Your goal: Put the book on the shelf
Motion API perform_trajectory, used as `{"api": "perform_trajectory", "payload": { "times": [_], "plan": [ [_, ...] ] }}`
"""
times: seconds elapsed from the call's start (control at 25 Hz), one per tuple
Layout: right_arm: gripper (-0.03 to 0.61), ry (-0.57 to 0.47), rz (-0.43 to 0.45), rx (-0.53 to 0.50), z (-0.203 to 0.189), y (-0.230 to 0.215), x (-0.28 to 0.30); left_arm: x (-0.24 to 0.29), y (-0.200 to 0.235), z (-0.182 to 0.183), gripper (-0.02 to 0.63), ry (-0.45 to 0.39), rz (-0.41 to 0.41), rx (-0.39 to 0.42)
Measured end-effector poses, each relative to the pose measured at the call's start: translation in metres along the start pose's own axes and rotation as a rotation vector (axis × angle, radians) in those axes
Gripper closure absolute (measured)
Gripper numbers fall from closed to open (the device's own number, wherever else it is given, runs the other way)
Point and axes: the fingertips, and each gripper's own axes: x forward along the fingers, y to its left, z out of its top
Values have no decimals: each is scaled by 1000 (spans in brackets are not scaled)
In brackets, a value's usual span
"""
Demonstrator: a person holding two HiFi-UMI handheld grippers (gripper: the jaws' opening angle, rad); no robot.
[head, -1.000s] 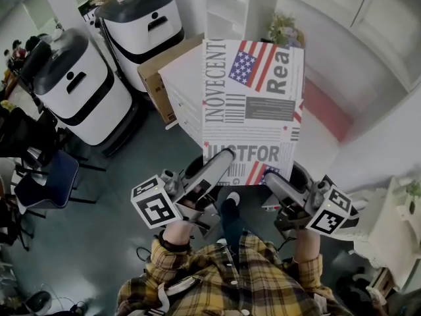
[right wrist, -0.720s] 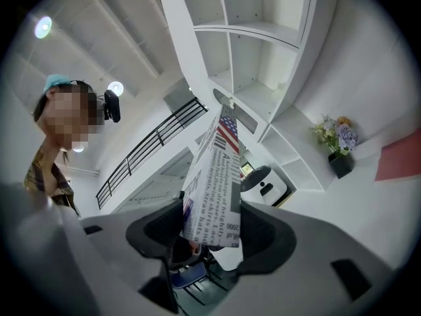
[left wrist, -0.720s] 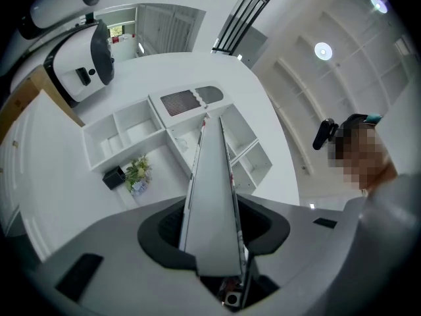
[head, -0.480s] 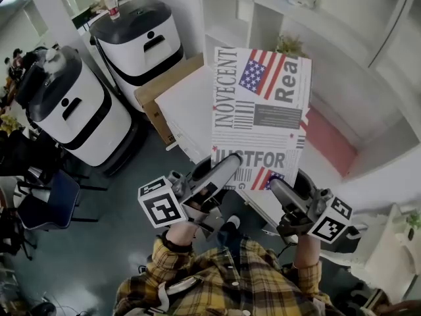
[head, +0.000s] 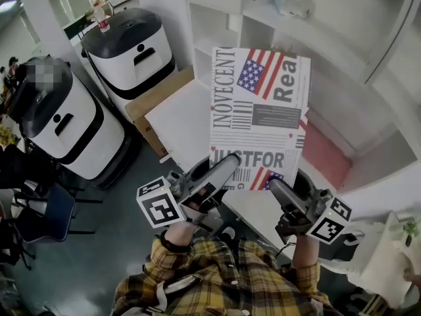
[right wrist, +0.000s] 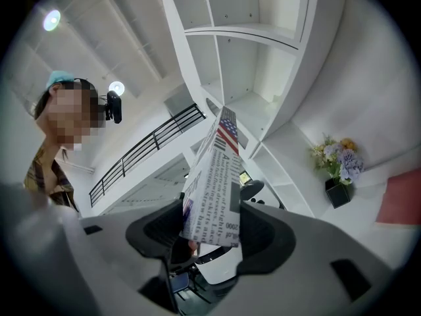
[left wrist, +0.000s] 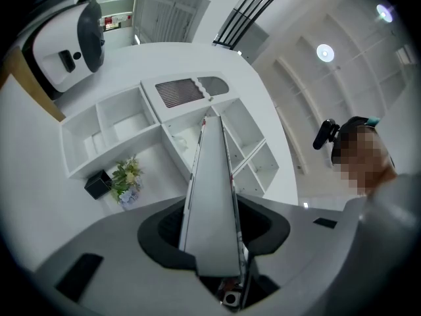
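Note:
The book [head: 260, 110], its cover printed like a newspaper with a US flag, stands upright in front of me. My left gripper [head: 227, 164] is shut on its lower left corner, and my right gripper [head: 281, 189] is shut on its lower right corner. In the left gripper view the book [left wrist: 210, 196] shows edge-on between the pads of the left gripper [left wrist: 212, 242]. In the right gripper view the printed cover [right wrist: 212, 189] rises from the jaws of the right gripper [right wrist: 210, 232]. The white shelf unit [head: 263, 18] with open compartments stands just beyond the book.
Two white and black machines [head: 62, 117] [head: 135, 41] stand at the left, with a cardboard box [head: 154, 97] and a low white cabinet [head: 184, 114] beside them. A potted flower [right wrist: 339, 160] sits on a shelf ledge. A pink patch [head: 329, 157] lies at the right. A blue chair [head: 46, 203] stands at the lower left.
Both grippers keep their hold on the book, which has shifted slightly right. The head view has swung so that more of the shelf shows at the top.

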Motion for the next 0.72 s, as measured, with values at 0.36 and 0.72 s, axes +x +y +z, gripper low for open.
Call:
{"api": "perform_trajectory", "payload": {
  "times": [0.36,0.72],
  "plan": [
    [324,27,-2,112,0,10,-5,-4,-12,-2,440,20,111,-45],
    [322,38,-15,111,1,11,-4,-3,-12,0,440,24,120,-42]
  ]
}}
